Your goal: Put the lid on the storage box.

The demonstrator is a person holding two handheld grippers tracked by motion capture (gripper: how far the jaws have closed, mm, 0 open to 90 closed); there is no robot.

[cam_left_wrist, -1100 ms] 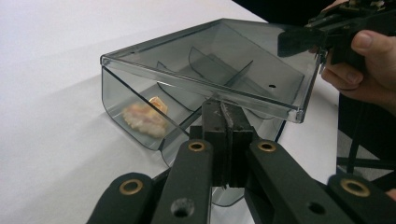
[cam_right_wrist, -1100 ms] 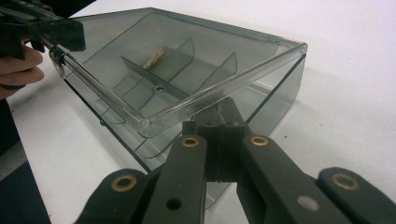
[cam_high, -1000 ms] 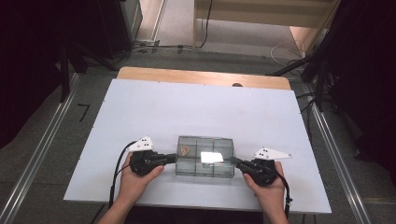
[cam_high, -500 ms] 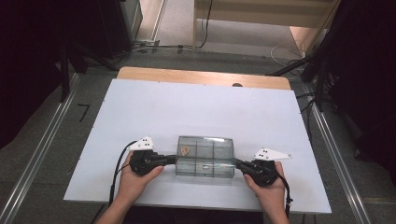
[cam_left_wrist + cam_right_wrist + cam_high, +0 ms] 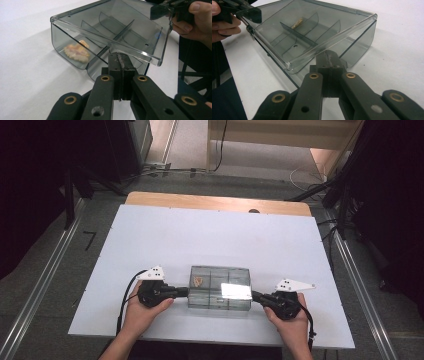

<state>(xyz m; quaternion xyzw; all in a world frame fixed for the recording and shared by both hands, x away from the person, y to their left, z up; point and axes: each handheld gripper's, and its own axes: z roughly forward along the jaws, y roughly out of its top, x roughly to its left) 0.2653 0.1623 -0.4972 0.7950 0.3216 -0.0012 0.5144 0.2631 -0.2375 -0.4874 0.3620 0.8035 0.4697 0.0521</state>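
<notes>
A smoky clear compartment box [image 5: 220, 287] with a hinged lid lies near the table's front edge. One back-left cell holds a small pale orange piece [image 5: 199, 280], also seen through the wall [image 5: 76, 52] and as a sliver [image 5: 297, 23]. My left gripper [image 5: 186, 291] is shut, its tips [image 5: 119, 56] pressed just under the lid's rim at the box's left end. My right gripper [image 5: 254, 295] is shut too, its tips [image 5: 329, 53] under the lid's rim at the right end. The lid [image 5: 107, 32] stands slightly lifted off the box body [image 5: 359, 47].
The white table [image 5: 210, 235] stretches wide behind the box, with a wooden strip [image 5: 215, 202] at its far edge. Metal rails [image 5: 45, 275] run along the floor on both sides. Cables trail from both grippers toward the person.
Hands and grippers stay almost in place. The bright glare on the lid faded and came back slightly further right, so the lid has tilted a little.
</notes>
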